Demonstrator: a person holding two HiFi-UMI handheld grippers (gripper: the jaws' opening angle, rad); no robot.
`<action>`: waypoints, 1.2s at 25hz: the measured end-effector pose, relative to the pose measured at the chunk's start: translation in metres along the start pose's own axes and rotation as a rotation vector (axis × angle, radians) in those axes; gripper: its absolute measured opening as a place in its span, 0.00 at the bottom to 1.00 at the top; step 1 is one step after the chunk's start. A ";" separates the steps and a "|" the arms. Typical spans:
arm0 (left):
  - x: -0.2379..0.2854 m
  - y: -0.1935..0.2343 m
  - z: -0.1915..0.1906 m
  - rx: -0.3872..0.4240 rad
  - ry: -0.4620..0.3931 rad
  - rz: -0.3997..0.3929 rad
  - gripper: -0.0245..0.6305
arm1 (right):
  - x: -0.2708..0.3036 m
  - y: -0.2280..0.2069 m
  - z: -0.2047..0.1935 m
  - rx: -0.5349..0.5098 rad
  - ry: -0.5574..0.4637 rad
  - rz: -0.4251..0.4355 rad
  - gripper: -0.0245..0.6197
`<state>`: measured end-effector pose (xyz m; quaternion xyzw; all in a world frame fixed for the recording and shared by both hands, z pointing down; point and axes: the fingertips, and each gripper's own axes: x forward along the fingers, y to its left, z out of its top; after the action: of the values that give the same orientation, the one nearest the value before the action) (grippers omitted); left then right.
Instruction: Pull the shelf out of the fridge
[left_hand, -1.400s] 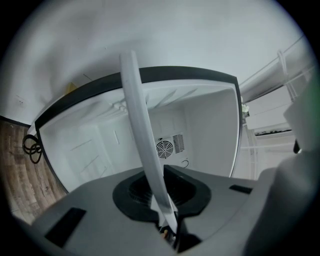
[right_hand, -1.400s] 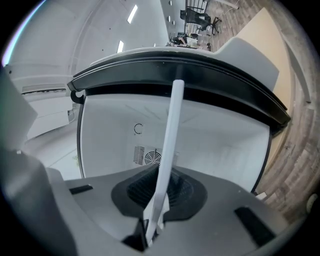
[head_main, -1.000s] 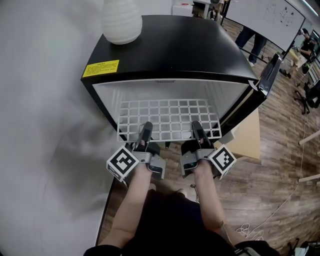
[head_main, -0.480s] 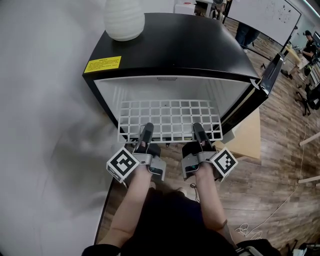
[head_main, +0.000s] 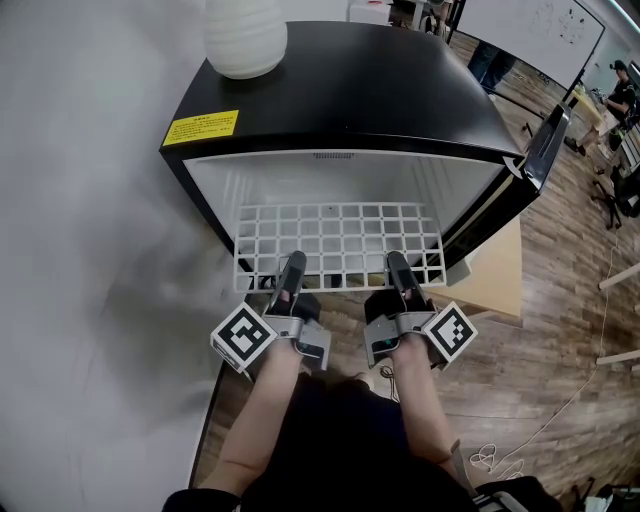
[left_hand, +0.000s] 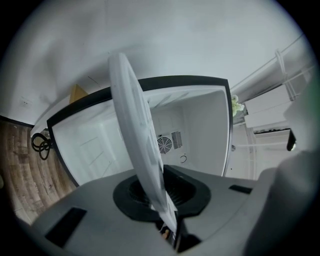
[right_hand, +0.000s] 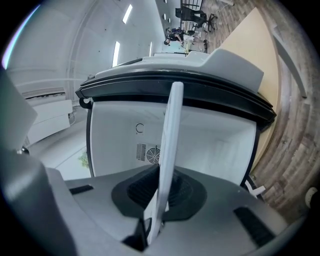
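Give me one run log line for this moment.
left gripper: shut on shelf | right gripper: shut on shelf | fridge: open

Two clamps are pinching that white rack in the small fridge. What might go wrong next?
The left gripper and right gripper pinch only the front edge of the shelf; an uneven pull might skew it and jam it in the fridge. Once free, it may sag or slip out. A hard tug might rock the white vase on top.
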<state>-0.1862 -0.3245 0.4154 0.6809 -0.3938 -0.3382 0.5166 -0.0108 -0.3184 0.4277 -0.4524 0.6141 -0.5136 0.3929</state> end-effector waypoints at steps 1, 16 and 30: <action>0.000 0.000 0.000 0.004 0.002 0.001 0.10 | 0.000 -0.001 0.000 -0.001 0.001 -0.001 0.06; -0.001 0.004 -0.001 -0.006 0.020 -0.001 0.09 | -0.001 -0.002 -0.001 0.012 -0.005 0.008 0.06; -0.004 0.010 -0.010 0.125 0.163 -0.009 0.24 | 0.000 0.004 -0.008 -0.156 0.109 0.064 0.12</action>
<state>-0.1814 -0.3185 0.4281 0.7388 -0.3678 -0.2587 0.5020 -0.0187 -0.3159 0.4250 -0.4333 0.6869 -0.4750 0.3387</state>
